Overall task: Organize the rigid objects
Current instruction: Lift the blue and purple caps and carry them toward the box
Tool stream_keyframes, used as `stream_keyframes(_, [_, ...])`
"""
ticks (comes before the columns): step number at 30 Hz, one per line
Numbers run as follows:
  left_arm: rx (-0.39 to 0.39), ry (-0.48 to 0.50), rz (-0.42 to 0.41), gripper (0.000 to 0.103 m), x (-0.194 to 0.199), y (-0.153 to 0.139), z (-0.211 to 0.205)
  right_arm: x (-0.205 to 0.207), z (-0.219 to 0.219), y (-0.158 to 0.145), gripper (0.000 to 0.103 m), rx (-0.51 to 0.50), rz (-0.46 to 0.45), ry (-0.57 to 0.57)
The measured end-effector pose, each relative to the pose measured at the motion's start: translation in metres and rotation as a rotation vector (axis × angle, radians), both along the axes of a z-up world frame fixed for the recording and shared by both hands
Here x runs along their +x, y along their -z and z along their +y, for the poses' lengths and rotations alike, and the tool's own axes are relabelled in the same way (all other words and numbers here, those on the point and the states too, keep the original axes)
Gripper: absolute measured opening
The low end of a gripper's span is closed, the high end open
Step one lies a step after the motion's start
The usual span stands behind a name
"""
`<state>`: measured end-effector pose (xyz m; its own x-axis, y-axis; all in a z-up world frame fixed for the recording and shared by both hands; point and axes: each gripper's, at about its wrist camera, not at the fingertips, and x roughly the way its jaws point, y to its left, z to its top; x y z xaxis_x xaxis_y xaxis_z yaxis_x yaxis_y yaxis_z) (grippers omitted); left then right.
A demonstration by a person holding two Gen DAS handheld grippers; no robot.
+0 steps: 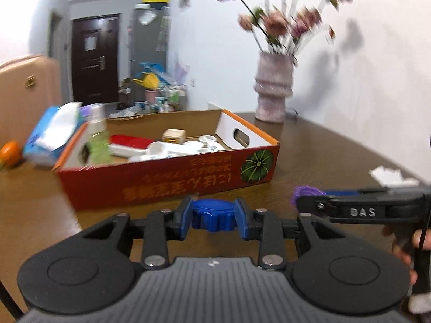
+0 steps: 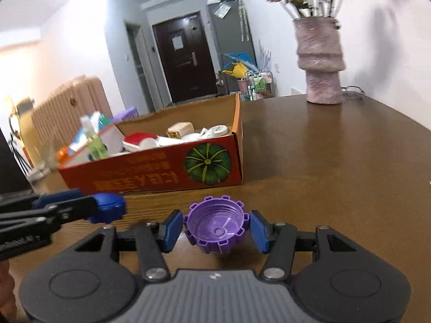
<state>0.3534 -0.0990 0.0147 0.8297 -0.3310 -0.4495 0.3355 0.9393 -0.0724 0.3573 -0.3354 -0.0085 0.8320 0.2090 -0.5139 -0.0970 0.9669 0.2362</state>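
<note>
Two ridged bottle caps are pinched at once, one in each pair of tongs, above the brown wooden counter (image 2: 336, 161). The left tongs (image 1: 214, 216) press their blue pads on the sides of a dark blue cap (image 1: 214, 215), its closed top facing up. The right tongs (image 2: 215, 227) grip a purple cap (image 2: 215, 227) by its notched rim, hollow side up, so the thread inside shows. Just beyond both caps sits a red cardboard box (image 2: 161, 172) printed with a green pumpkin, holding white lids, a red-topped container and a small wooden block. A green spray bottle (image 1: 97, 140) stands at the box's left end, and a pinkish vase (image 2: 320, 59) of flowers stands farther back on the right.
</note>
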Motion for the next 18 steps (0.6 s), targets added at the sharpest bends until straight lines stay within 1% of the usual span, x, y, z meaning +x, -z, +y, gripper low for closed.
stream_keyframes(1, [-0.017,-0.021,0.002,0.034,-0.013,-0.002,0.007,-0.011,0.001,-0.002,0.054,-0.001,-0.002,0.004])
stream_keyframes(6, [-0.049,-0.107,0.012,0.034,-0.072,-0.01,0.036,-0.067,0.011,-0.017,0.054,-0.015,-0.02,-0.001])
stream_keyframes(7, [-0.054,-0.116,0.005,0.02,-0.083,-0.014,0.041,-0.078,0.014,-0.022,0.054,-0.023,-0.031,-0.006])
stream_keyframes(8, [-0.054,-0.123,-0.005,0.001,-0.095,-0.018,0.045,-0.089,0.018,-0.028,0.054,-0.029,-0.044,-0.01])
stream_keyframes(11, [-0.076,-0.136,-0.041,0.002,-0.127,-0.032,0.056,-0.123,0.028,-0.046,0.054,-0.042,-0.094,-0.025])
stream_keyframes(14, [-0.085,-0.117,-0.096,0.002,-0.157,-0.039,0.063,-0.153,0.038,-0.059,0.054,-0.061,-0.144,-0.034])
stream_keyframes(16, [-0.061,-0.092,-0.123,0.002,-0.167,-0.03,0.062,-0.168,0.044,-0.059,0.054,-0.067,-0.151,-0.022])
stream_keyframes(18, [-0.014,-0.103,-0.073,0.004,-0.167,-0.011,0.057,-0.182,0.05,-0.054,0.054,-0.071,-0.146,-0.017])
